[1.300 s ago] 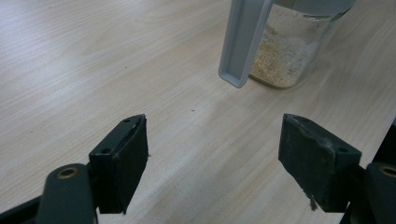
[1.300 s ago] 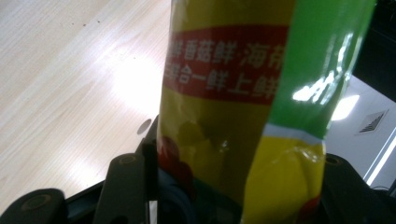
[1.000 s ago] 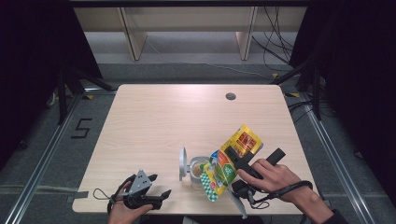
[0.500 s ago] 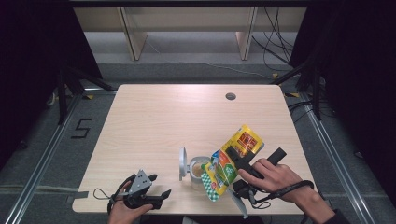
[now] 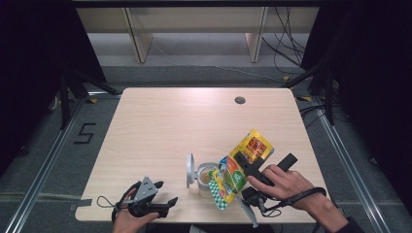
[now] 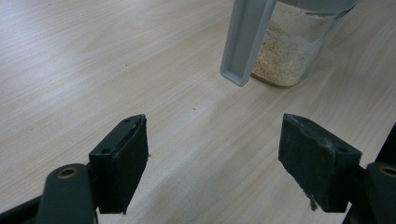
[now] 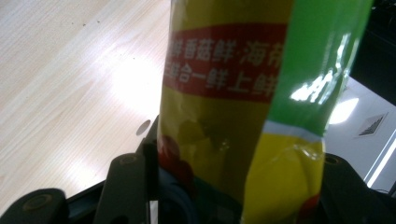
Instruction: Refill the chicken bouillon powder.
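A yellow and green seasoning pouch [image 5: 239,169] is tipped mouth-down over a clear glass jar [image 5: 206,177] near the table's front edge. My right gripper [image 5: 245,167] is shut on the pouch, whose printed side [image 7: 224,107] stands close before the right gripper view. The jar [image 6: 292,49] holds pale granules at its bottom. Its grey lid [image 5: 190,170] stands flipped open to the left, and the lid's edge [image 6: 245,39] hangs in front of the glass in the left gripper view. My left gripper [image 5: 165,206] rests at the front left, open, with bare wood between its pads [image 6: 123,163].
The light wooden table [image 5: 184,121] has a round cable hole [image 5: 240,100] at its far right. Shelving legs and cables stand on the grey floor beyond the far edge. A floor mark "5" [image 5: 86,132] lies to the left.
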